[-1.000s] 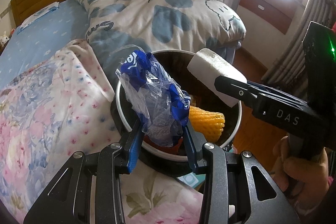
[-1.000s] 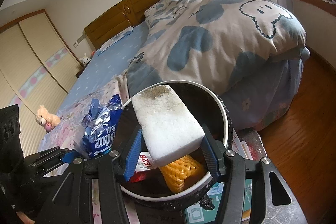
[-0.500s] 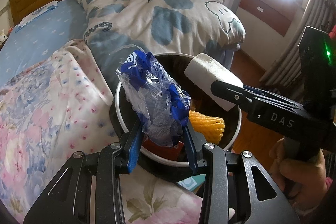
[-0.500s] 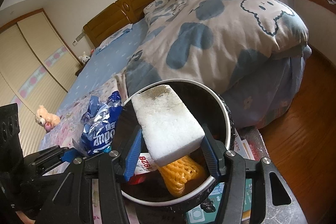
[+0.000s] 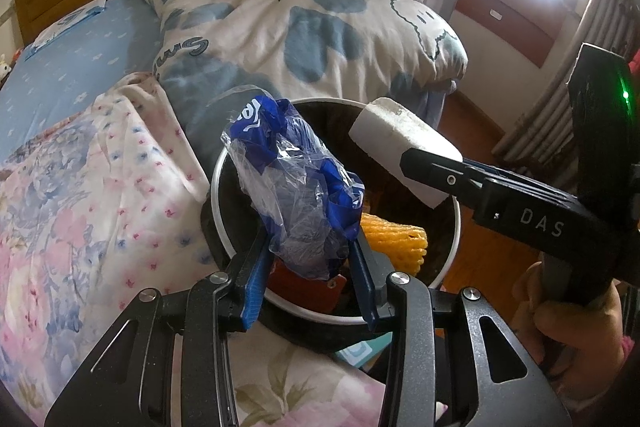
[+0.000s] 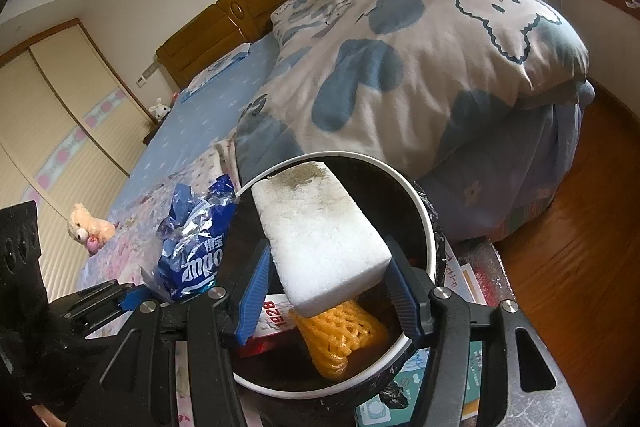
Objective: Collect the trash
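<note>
Both grippers hold trash above the open trash bin beside the bed.

The left gripper point(image 5: 308, 263) pinches a crumpled blue and clear plastic bag point(image 5: 296, 195) between its blue fingers, over the near-left part of the trash bin point(image 5: 456, 223). The right gripper point(image 6: 328, 291) clamps a white foam block point(image 6: 320, 243), dirty on its far end, over the middle of the bin. Inside the bin lie an orange foam net point(image 6: 340, 335) and a red and white package point(image 6: 272, 323). Behind the bin is the bed with a white quilt with blue patches point(image 6: 400, 67); a floral blanket point(image 5: 80, 211) lies to the left. A teddy bear point(image 6: 86, 227) sits on the bed farther away.
</note>
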Demonstrator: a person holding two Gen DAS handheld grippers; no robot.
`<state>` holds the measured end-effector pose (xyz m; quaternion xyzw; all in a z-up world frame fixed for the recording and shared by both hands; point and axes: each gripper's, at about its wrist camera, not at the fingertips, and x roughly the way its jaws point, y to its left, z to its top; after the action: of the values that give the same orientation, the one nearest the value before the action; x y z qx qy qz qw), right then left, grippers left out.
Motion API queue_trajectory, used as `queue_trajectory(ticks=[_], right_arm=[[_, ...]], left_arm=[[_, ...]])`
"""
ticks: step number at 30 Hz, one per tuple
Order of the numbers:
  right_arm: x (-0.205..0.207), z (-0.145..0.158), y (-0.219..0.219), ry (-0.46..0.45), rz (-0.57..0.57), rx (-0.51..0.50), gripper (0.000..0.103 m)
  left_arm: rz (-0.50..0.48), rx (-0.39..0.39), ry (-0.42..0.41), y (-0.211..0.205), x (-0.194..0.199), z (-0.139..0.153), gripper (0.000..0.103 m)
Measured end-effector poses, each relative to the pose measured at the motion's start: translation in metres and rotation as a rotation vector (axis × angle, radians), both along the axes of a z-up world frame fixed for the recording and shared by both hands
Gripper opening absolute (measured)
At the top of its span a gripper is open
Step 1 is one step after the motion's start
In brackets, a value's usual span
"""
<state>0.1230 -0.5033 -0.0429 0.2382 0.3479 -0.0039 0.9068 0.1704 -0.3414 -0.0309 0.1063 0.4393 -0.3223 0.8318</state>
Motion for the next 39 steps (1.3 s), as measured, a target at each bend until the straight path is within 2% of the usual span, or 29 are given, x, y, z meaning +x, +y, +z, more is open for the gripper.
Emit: queue_trajectory(ticks=[7, 11, 14, 19, 26, 33, 39], right_arm=[[0.003, -0.001, -0.002, 0.004, 0.002, 0.022, 0.058], [0.005, -0.002, -0.005, 0.011, -0.002, 0.046, 0.061], [0.004, -0.002, -0.007, 0.011, -0.009, 0.062, 0.069], [-0.001, 0.0, -0.006, 0.002, -0.019, 0.068, 0.07], [-0.026, 0.01, 0.012, -0.036, -0.021, 0.061, 0.071], [-0.061, 0.024, 0.055, -0.09, 0.012, 0.017, 0.082], [-0.087, 0.029, 0.096, -0.155, 0.043, 0.003, 0.088]], left_arm=[[-0.001, 0.004, 0.001, 0.0, 0.0, -0.001, 0.039], [0.001, 0.007, -0.001, 0.001, 0.001, -0.001, 0.055], [0.011, -0.002, -0.012, 0.005, -0.001, 0.003, 0.065], [0.037, -0.017, -0.028, 0.021, -0.007, 0.007, 0.067], [0.142, -0.083, -0.038, 0.071, -0.035, 0.009, 0.067], [0.268, -0.115, -0.095, 0.133, -0.079, 0.008, 0.074], [0.377, -0.134, -0.086, 0.185, -0.096, 0.007, 0.075]])
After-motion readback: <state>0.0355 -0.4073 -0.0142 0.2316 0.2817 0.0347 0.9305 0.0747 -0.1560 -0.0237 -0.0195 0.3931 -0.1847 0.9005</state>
